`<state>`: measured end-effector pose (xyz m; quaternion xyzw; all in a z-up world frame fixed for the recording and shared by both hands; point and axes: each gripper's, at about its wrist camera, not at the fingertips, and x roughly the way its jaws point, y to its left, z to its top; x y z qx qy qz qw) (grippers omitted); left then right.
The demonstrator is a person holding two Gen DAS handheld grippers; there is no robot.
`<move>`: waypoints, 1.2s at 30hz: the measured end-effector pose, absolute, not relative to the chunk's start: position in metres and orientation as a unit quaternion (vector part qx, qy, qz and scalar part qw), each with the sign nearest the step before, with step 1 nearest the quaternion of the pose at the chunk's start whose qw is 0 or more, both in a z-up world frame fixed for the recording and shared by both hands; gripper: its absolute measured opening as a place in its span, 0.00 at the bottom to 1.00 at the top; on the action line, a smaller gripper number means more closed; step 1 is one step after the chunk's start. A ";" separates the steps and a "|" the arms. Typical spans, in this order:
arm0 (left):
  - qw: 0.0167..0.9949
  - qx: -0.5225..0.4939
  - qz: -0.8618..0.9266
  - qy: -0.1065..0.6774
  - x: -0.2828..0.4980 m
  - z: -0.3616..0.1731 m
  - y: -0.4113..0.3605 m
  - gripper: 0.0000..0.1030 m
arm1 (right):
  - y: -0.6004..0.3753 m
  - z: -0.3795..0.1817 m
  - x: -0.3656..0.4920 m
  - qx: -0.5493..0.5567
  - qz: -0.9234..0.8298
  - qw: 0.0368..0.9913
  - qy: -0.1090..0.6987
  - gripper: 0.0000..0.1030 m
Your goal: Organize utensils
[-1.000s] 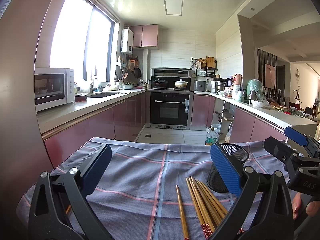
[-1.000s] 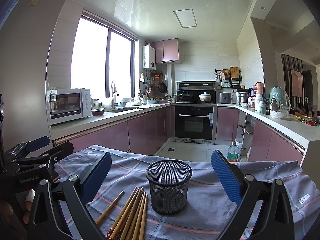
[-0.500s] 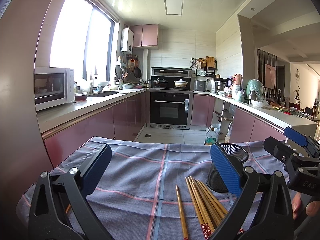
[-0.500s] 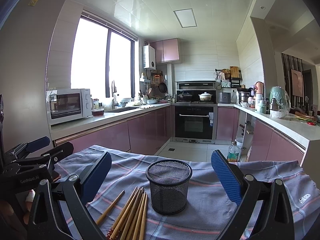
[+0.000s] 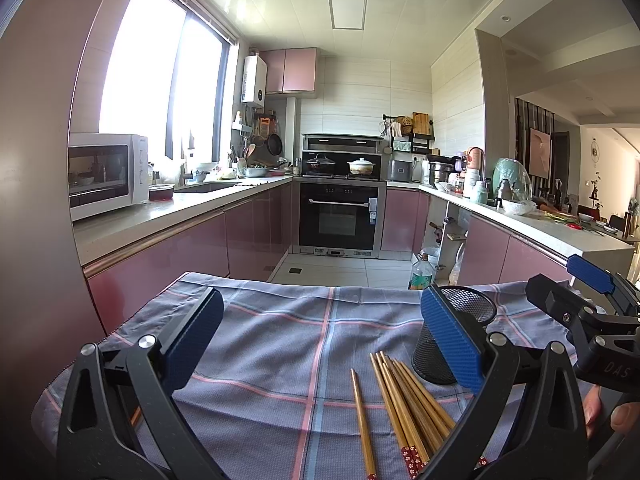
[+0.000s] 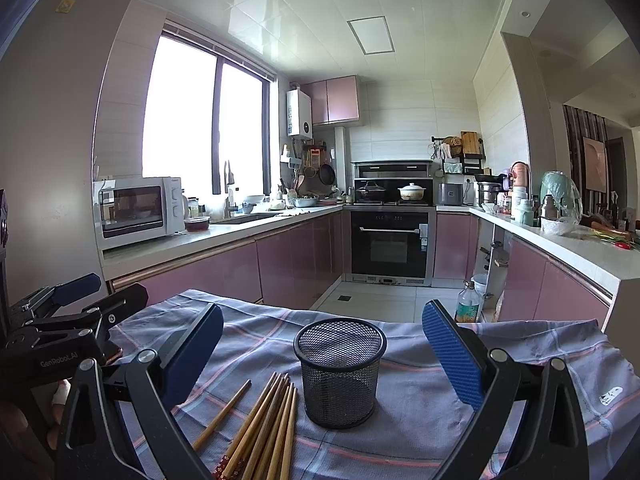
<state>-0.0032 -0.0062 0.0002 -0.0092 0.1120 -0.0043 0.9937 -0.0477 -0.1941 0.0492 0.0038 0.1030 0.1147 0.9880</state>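
Nearest the cameras, both tongs hang above the table with their blue pads spread wide and nothing between them: the left gripper (image 5: 320,344) and the right gripper (image 6: 322,354) are each empty.

Just beyond the pads, a bundle of wooden chopsticks (image 6: 266,424) lies flat on the checked tablecloth (image 6: 420,392), with a single chopstick (image 6: 222,414) lying apart on the left-gripper side. The bundle's tips point toward the black mesh holder (image 6: 339,372), which stands upright just beside them and looks empty, though its bottom cannot be seen through the mesh.

Nothing has been sorted yet, so the likely first step is picking up chopsticks, and the risks start there. The sticks are thin, round and lie tight together, so a pinch from above may roll them apart or catch several unevenly, letting some slip out in the lift. Wide pads pressing down could also snag the loose cloth and drag the whole bundle. The holder looks light, and a stick arriving at a slant, or a pad brushing its rim, could tip it or push it across the fabric. The two tools sit close together, as the right gripper in the left view (image 5: 592,320) shows, so a crossing reach could knock them.

Farther off, beyond the table edge, a plastic bottle (image 6: 467,306) stands on the kitchen floor, well clear.
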 end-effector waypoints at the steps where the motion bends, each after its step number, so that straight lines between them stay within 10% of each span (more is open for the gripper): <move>1: 0.994 -0.010 -0.004 0.112 -0.003 0.000 -0.007 0.94 | -0.194 0.049 -0.048 0.005 0.115 0.988 0.102 0.93; 36: 0.990 -0.015 -0.015 0.141 0.003 -0.013 -0.006 0.94 | -0.196 0.044 -0.044 0.012 0.130 0.983 0.126 0.93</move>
